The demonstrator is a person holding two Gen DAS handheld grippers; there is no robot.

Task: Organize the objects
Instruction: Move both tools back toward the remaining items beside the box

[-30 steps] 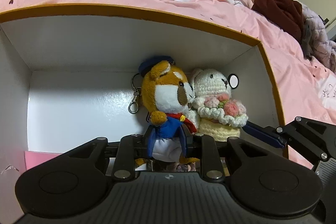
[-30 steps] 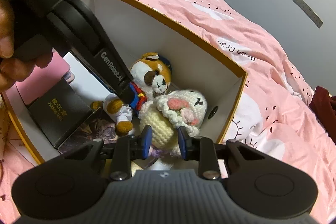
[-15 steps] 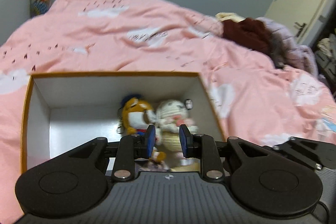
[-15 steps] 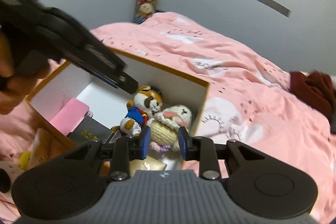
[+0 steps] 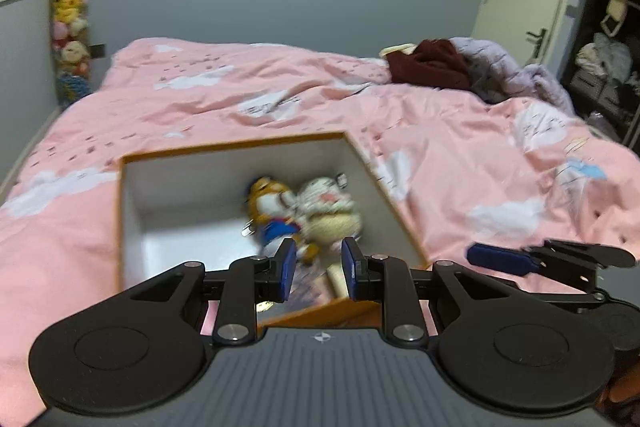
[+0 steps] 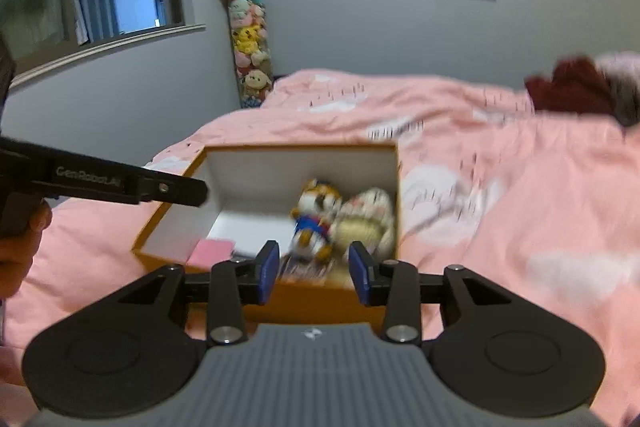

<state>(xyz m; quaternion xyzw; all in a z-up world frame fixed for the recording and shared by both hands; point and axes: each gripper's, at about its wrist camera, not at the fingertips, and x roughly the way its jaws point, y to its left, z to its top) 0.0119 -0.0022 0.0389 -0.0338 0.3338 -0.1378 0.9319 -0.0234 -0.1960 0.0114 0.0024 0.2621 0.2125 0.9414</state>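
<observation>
Though blurred by motion, plainly settled in the orange-rimmed box (image 5: 232,147): fox plush in a blue jacket (image 5: 268,203) and crocheted cream bear (image 5: 328,203), touching, side by side against the far right corner. Nearer the front wall, seen from the right wrist, a pink flat item (image 6: 212,251) and something dark beside it, too blurred to name.

A second ago pressed in close over both toys; now pulled back and up, with the whole box visible and much of the pink bed (image 5: 480,167) around it. Neither toy carried along in the retreat.

Left hand-held gripper (image 5: 318,267): pads a narrow gap apart, nothing between them, hanging above the near wall of the box. Right hand-held gripper (image 6: 314,269): spread wider, jaws having just been opening, likewise empty, also over the near wall. Left gripper's finger reaching in from the left edge of the right wrist view, gripped by a person's hand (image 6: 20,239).

Judged from this: placement of the two plush toys done, both tools freed for whatever comes next. No loose object in either view, so no telling what else needs sorting.

Further out: dark red clothing (image 5: 432,67) heaped at the bed's far side, a tall column of plush toys (image 6: 248,35) in the corner.
</observation>
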